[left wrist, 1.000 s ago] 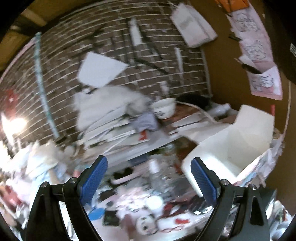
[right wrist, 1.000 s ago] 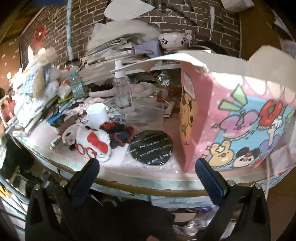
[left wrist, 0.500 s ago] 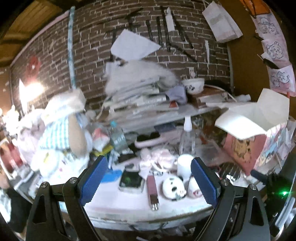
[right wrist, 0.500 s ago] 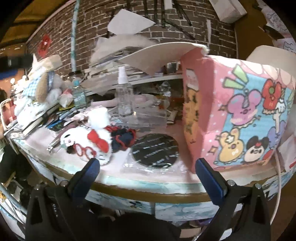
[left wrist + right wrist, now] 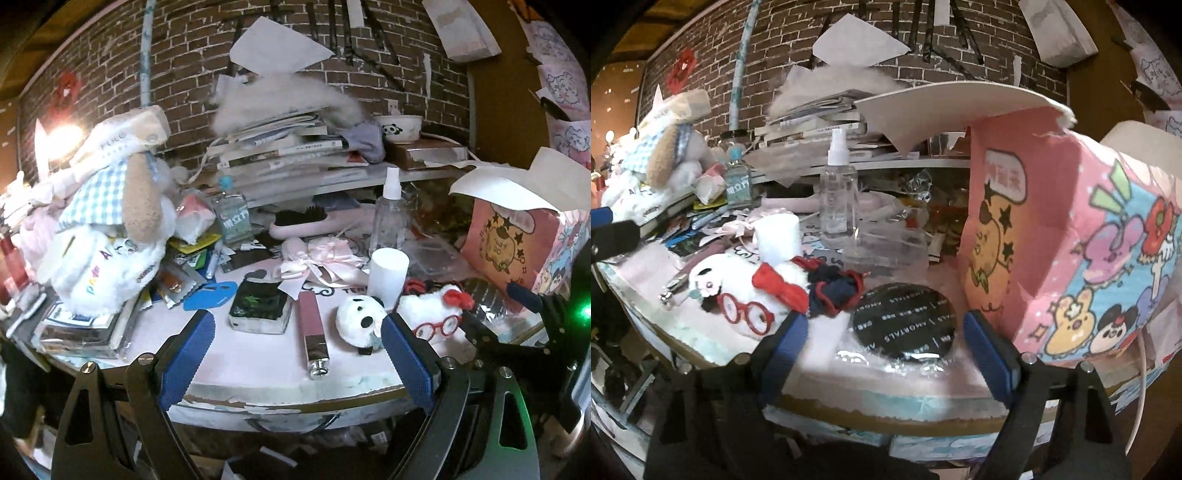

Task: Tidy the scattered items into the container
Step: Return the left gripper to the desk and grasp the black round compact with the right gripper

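The pink cartoon box (image 5: 1071, 266) stands open at the table's right; it also shows in the left wrist view (image 5: 517, 243). Scattered in front lie a black round compact (image 5: 903, 328), a navy-red scrunchie (image 5: 834, 291), a white plush with red glasses (image 5: 750, 291), a panda plush (image 5: 358, 321), a pink tube (image 5: 312, 328), a black case (image 5: 260, 306) and a white cup (image 5: 386, 273). My left gripper (image 5: 295, 358) is open and empty just before the table edge, facing the tube. My right gripper (image 5: 882, 350) is open and empty, close to the compact.
A clear spray bottle (image 5: 838, 199), a hairbrush (image 5: 306, 221), a pink ribbon (image 5: 325, 258) and a dog plush (image 5: 110, 236) crowd the back and left. A book stack (image 5: 280, 147) and a bowl (image 5: 399, 127) sit on a shelf. The table edge (image 5: 886, 410) is close.
My left gripper has swung down and back from looking over the box to facing the table front. My right gripper has moved slightly closer to the compact. Both stay open.
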Demonstrator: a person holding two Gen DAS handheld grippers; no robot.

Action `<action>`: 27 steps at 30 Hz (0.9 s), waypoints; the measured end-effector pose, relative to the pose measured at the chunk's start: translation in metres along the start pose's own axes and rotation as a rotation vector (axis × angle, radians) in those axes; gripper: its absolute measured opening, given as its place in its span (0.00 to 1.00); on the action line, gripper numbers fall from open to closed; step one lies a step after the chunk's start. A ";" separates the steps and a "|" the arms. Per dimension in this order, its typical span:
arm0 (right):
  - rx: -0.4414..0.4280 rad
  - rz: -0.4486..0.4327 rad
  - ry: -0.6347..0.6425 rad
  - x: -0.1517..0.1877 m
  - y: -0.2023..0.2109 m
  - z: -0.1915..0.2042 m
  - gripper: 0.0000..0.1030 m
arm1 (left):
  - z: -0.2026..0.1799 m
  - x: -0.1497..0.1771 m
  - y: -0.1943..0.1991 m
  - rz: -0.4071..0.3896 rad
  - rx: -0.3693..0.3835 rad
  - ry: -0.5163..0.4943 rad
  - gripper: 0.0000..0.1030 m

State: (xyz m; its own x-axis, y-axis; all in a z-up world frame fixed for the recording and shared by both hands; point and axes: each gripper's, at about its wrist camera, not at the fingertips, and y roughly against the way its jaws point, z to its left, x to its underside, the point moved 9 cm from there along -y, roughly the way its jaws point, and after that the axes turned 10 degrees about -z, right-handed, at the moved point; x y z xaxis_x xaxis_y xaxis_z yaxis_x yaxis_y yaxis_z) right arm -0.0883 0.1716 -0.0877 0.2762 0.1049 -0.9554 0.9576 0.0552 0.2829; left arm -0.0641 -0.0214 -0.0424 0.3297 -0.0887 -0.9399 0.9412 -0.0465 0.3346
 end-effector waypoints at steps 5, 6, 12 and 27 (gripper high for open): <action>0.010 0.027 0.012 0.007 -0.010 0.000 0.82 | 0.002 0.002 -0.001 0.003 -0.003 0.000 0.88; 0.014 0.025 0.021 0.008 -0.011 0.000 0.82 | 0.003 0.002 -0.001 0.003 -0.001 0.003 0.88; -0.004 0.029 0.009 0.011 -0.014 -0.002 0.82 | 0.003 0.000 0.001 -0.003 0.003 0.005 0.88; -0.061 0.005 -0.069 0.014 -0.011 -0.004 0.69 | 0.005 0.000 0.000 0.002 -0.003 0.012 0.88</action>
State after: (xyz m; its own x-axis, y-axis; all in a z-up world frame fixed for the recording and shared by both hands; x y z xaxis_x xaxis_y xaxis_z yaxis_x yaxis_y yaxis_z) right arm -0.0957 0.1769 -0.1039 0.2881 0.0363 -0.9569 0.9499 0.1153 0.2904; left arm -0.0647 -0.0266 -0.0418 0.3321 -0.0764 -0.9401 0.9409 -0.0438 0.3359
